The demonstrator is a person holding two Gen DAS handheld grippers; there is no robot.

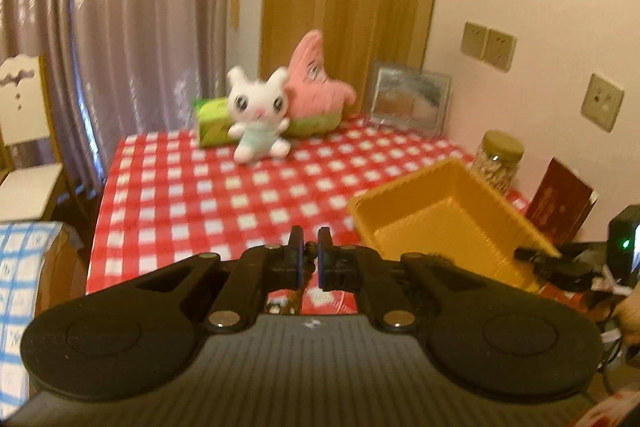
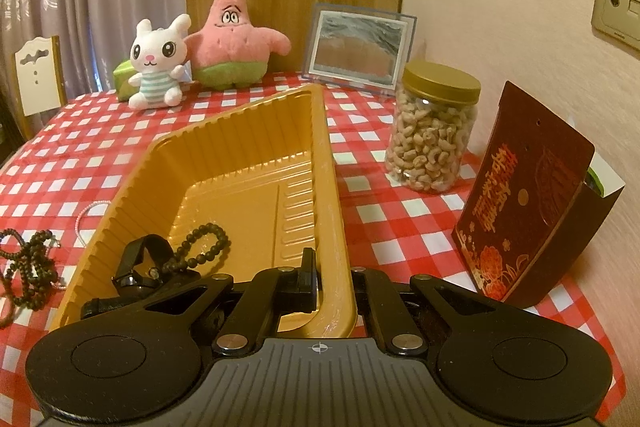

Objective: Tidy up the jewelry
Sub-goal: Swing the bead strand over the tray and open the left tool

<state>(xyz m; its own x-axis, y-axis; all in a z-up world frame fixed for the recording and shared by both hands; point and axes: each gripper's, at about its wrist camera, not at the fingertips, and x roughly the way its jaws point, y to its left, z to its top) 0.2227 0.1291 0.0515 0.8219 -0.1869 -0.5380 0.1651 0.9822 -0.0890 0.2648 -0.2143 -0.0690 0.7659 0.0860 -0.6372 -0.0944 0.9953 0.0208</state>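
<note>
Gold ribbed plastic tray occupies the frame centre on the red-checked tabletop. Right tool is clamped on its near right rim. Inside, lower left, lie a black bead bracelet and black strap watch. Left tool is pinched on a small dark beaded item, blurred.

Golden-yellow tray; red-and-white checked tablecloth; pink starfish plush; white rabbit plush.
</note>
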